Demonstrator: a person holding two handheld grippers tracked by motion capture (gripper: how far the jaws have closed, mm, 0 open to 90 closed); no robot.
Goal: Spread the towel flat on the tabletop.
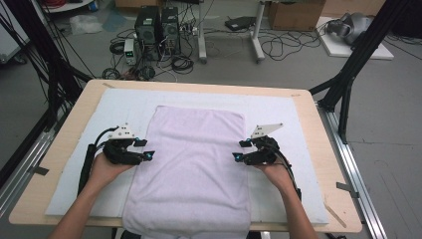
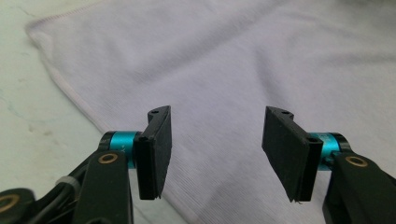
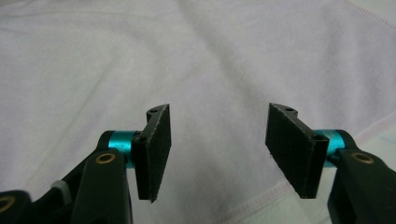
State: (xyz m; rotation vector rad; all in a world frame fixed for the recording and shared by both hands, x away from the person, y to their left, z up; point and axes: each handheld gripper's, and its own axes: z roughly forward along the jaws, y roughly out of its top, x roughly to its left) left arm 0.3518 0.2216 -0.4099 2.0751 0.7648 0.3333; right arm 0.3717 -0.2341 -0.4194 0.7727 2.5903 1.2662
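Note:
A pale lilac towel (image 1: 191, 164) lies flat down the middle of the table, its near end hanging over the front edge. My left gripper (image 1: 146, 149) hovers at the towel's left edge, open, jaws pointing inward with nothing between them. In the left gripper view the towel (image 2: 233, 70) spreads out beyond the open left gripper (image 2: 217, 149), its hemmed edge running under the left jaw. My right gripper (image 1: 240, 151) sits at the towel's right edge, open too. In the right gripper view the towel (image 3: 187, 60) lies under the open right gripper (image 3: 218, 149).
A white mat (image 1: 293, 129) covers the wooden table (image 1: 326, 149) under the towel. Black frame legs (image 1: 348, 74) stand at both back corners. Computer towers (image 1: 157, 25) and cables sit on the floor beyond the table's far edge.

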